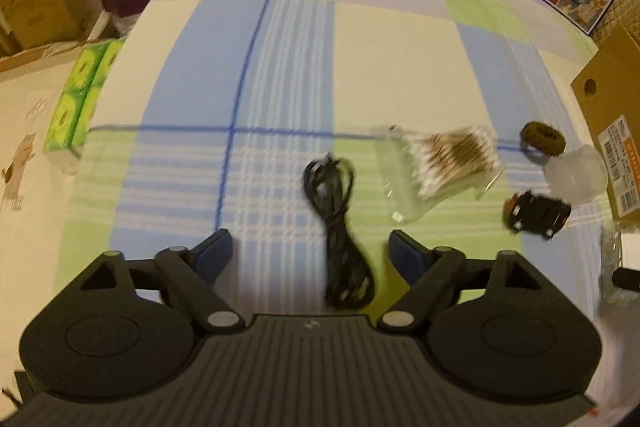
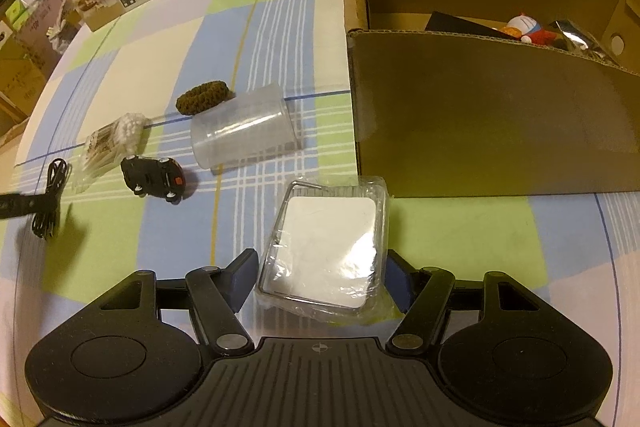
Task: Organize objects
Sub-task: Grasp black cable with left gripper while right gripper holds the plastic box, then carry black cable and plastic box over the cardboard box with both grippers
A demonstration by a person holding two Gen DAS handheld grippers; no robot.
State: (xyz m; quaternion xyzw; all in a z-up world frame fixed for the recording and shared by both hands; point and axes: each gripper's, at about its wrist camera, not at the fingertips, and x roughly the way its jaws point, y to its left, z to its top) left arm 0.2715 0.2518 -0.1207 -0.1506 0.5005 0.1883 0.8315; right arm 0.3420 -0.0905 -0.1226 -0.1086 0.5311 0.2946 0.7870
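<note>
Plaid blue-green cloth surface (image 2: 120, 247), cartons around the far edge. Right gripper (image 2: 320, 279) spread wide w/ clear-wrapped white flat pack (image 2: 332, 251) between its fingers, not yet clamped; brown cardboard box (image 2: 480, 131) just ahead, prob. the drop spot. Left gripper (image 1: 310, 251) released, coiled black cable (image 1: 340, 227) between fingers, slightly ahead.

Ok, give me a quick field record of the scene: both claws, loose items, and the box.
left claw: open, over coiled black cable
right claw: open, fingers either side of clear plastic-wrapped white pack
loose items: bag of cotton swabs, black toy car, brown hair scrunchie, clear plastic cup on its side
brown cardboard box: open, already holds some items
surface: checked cloth
</note>
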